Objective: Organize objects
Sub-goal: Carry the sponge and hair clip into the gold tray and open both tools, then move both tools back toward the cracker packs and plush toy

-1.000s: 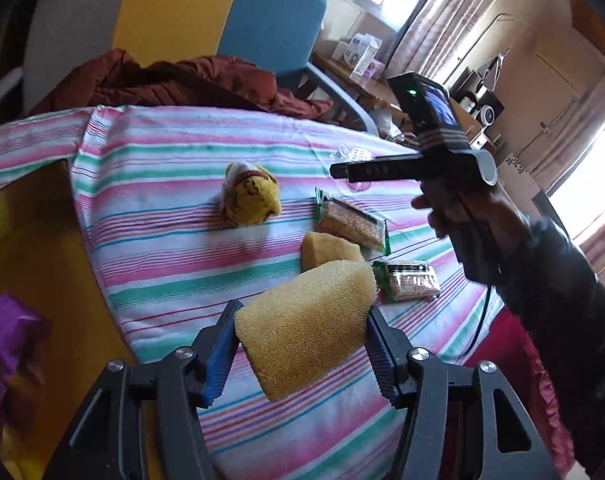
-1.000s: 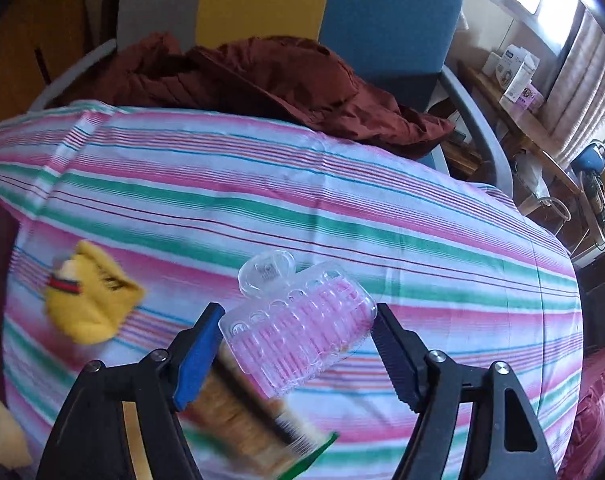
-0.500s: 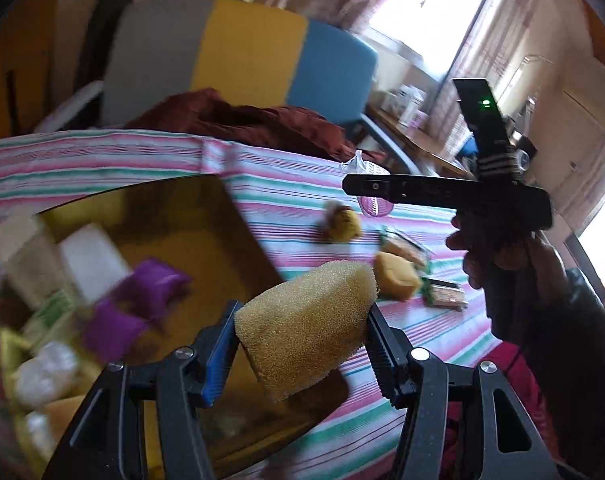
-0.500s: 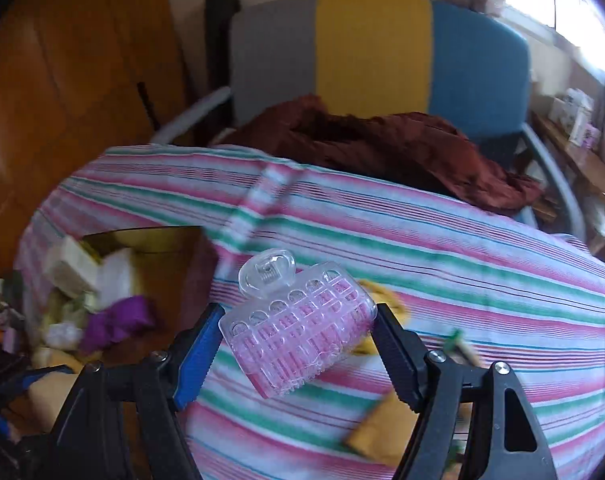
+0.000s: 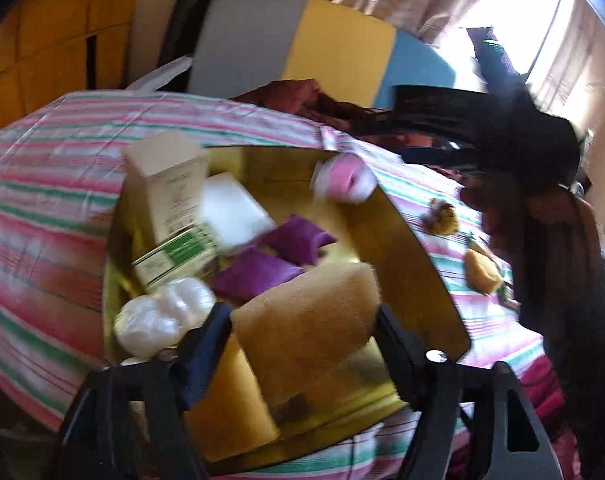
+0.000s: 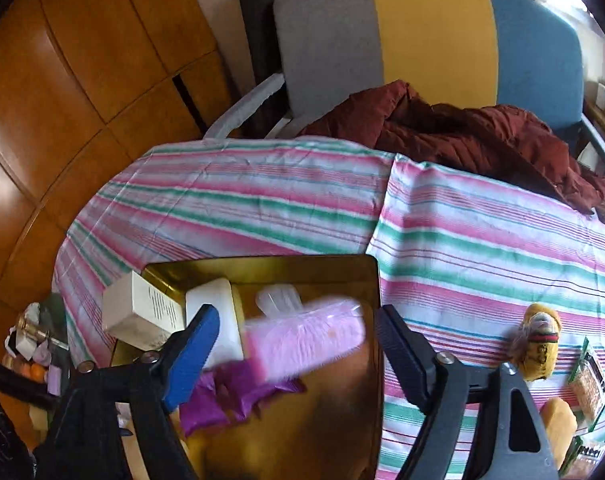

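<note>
I see both grippers over a yellow tray [image 6: 366, 276] that sits on a table covered in a pink, green and white striped cloth [image 6: 482, 248]. My left gripper [image 5: 302, 332] has its jaws opening; the tan sponge [image 5: 306, 320] sits between them above the tray's near end, and whether the pads still touch it I cannot tell through the blur. My right gripper [image 6: 298, 344] is also opening its jaws; the pink clip [image 6: 306, 344] is a blurred streak between them with gaps on both sides, above the tray. In the tray lie a cream box [image 5: 162, 184], a white block [image 5: 234, 208], purple pouches [image 5: 274, 256], a green-and-white packet [image 5: 174, 256] and a white wrapped bundle [image 5: 162, 316]. Still out on the cloth to the right of the tray are a small yellow plush toy [image 6: 538, 344], another sponge [image 5: 482, 272] and snack packets [image 6: 588, 380]. Behind the table stands a chair [image 6: 422, 28] in grey, yellow and blue with a dark red jacket [image 6: 462, 132] heaped on its seat.
</note>
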Motion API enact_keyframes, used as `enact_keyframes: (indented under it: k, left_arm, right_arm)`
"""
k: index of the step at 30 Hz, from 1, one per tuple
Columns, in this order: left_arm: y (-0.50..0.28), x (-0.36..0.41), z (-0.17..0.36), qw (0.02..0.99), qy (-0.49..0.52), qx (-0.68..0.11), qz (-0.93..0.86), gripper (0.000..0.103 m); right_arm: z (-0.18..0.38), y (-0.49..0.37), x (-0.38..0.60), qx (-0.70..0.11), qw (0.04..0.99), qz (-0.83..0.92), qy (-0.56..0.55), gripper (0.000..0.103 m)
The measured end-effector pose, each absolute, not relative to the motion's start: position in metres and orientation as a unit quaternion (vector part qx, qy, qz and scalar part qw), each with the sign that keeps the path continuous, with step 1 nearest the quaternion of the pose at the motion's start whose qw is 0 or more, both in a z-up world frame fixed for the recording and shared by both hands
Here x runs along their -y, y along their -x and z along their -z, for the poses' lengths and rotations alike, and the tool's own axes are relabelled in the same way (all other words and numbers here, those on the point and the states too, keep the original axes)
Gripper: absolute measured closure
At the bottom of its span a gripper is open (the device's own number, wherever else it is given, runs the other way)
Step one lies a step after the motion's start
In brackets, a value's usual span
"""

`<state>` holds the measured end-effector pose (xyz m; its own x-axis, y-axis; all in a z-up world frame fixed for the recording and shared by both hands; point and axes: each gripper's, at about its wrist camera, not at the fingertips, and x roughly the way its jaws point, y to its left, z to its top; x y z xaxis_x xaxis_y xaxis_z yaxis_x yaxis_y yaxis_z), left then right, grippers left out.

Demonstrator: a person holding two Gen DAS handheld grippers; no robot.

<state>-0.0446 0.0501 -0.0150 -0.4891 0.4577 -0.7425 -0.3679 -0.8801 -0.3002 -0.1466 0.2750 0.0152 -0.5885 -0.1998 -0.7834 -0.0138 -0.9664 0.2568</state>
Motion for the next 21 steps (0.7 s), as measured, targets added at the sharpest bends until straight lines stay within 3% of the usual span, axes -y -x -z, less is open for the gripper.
enact_keyframes:
  k: [21]
  left_arm:
    - [0.028,-0.014,0.014,0.175,0.425,0.045,-0.887,0.023]
  right_arm:
    - [-0.010,0.041,-0.258,0.091,0.023,0.897,-0.432,0.019]
